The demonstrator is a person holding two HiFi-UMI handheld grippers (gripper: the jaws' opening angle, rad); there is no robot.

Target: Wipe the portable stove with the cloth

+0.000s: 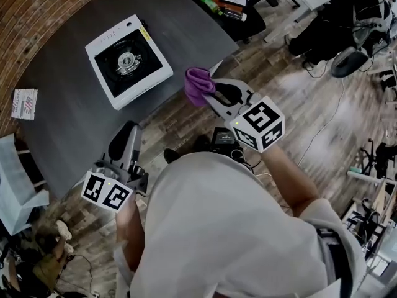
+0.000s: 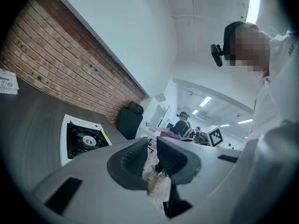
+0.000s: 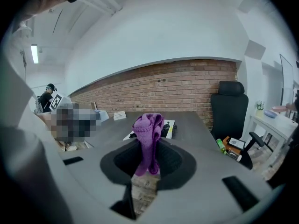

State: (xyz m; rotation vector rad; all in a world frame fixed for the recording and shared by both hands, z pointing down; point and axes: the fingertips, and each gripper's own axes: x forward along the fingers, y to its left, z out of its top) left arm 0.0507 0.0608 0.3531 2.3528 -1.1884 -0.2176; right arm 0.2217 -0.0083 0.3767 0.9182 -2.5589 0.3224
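Table (image 1: 68,129): dark surface, seen ahead of both pairs of jaws.
Portable stove (image 1: 128,61): white casing with a black burner, set on the table well ahead of the jaws and untouched. It is judged rigid, and likely to slide when wiped unless steadied at a casing edge.
Right gripper (image 1: 214,93): jaws are clamped on the cloth.
Left gripper (image 1: 126,135): jaws are held slightly apart, with nothing between them.
Cloth (image 1: 199,85): purple and bunched, pinched between the right jaws and standing out past their tips. It is judged soft, light and limp.
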